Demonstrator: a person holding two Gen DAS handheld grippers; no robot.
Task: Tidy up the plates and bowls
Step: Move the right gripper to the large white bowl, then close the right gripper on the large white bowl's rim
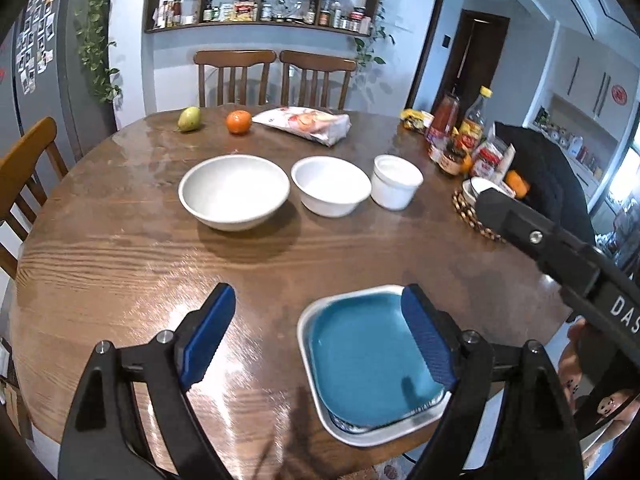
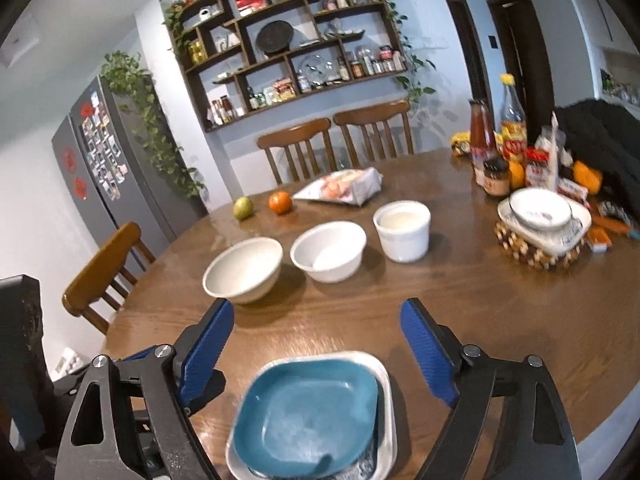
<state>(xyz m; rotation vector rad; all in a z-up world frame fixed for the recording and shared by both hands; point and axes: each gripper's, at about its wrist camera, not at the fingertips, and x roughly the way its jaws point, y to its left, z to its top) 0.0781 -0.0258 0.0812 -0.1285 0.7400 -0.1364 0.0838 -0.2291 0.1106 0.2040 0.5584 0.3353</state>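
Below our right gripper [image 2: 316, 344], empty and spread wide like the left gripper [image 1: 320, 332], the blue plate [image 2: 308, 412] sits stacked; next, we judge, nesting three white bowls [image 2: 328, 252] ahead (largest leftmost).

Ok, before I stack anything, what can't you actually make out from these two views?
- Plate stack: something patterned lies between the blue plate and the white plate; right wrist view, the blue plate hides it.
- Blue plate's right edge: left wrist view, covered by the left gripper.
- Dishes on the woven trivet: count unclear, they overlap.
- Jar labels: too small.
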